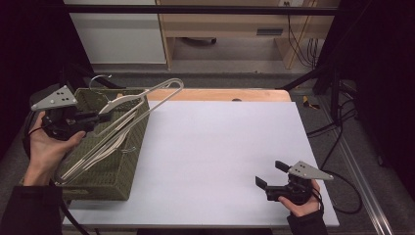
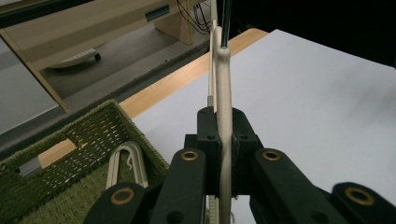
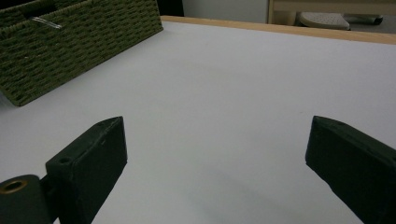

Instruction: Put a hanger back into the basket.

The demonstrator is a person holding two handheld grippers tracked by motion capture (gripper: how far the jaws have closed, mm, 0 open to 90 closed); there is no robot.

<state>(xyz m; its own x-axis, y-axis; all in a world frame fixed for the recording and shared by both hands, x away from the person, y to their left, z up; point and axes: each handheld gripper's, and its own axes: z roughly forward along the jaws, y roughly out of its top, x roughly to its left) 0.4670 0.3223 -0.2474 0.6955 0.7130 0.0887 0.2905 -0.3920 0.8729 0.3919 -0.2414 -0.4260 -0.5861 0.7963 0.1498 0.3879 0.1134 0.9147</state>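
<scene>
The left gripper [image 1: 100, 117] clamped the hanger [image 1: 147, 95] over the basket [image 1: 128, 161] at frame left, its long axis slanting up-right toward the table [image 1: 220, 147], while the right gripper [image 1: 268, 175] gaped empty at lower right.

Basket [image 1: 122, 161]: coarse woven wicker, matt olive. Hanger [image 2: 224, 100]: smooth cream plastic, slight sheen. Desk [image 1: 220, 156]: smooth matt white top, wood edge. Left hand-held gripper [image 2: 223, 135]: matt black plastic.
</scene>
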